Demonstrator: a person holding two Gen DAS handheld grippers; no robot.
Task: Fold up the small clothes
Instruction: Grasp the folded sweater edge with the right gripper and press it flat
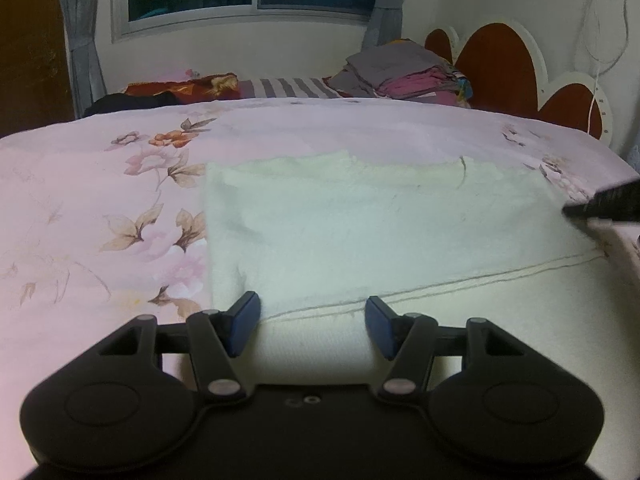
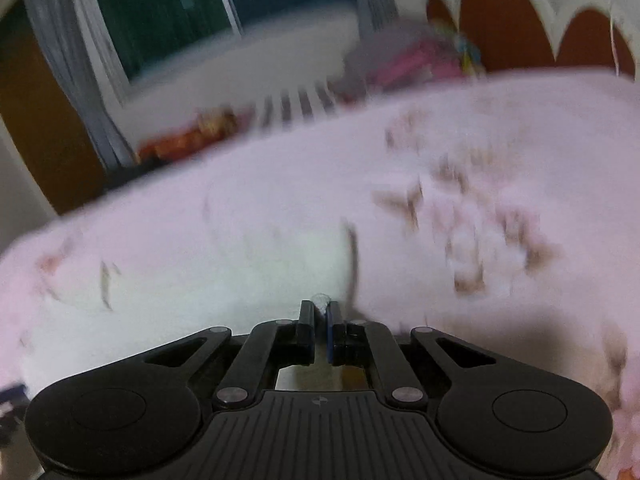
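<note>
Left wrist view: the left tongs (image 1: 312, 326) stand spread wide and empty above the near part of a white cloth (image 1: 360, 224), which lies flat on the pink flowered bed (image 1: 100, 200). The cloth runs long from left to right across the view, a stitched hem line (image 1: 440, 284) crossing it just ahead of the blue pads (image 1: 242, 326). Its left edge lies a little to the left of the tongs, so the cloth sits directly ahead and beneath them. At the far right edge, the dark tip of the right tongs (image 1: 604, 204) reaches in at the cloth's right end. A pile of clothes (image 1: 404, 76) rests well apart at the head of the bed.

Right wrist view: the picture is smeared by motion, but the right tongs (image 2: 319, 320) appear pressed together on a small tuft of the white cloth (image 2: 240, 272), seemingly at or near its right edge. The bulk of the cloth spreads ahead and to the left of them, with the bare bed (image 2: 520, 140) to the right.

Judged from both views, the coming fold turns on that left-to-right axis: the right tongs hold one end, while the left tongs are nearer the opposite end and not yet gripping.
</note>
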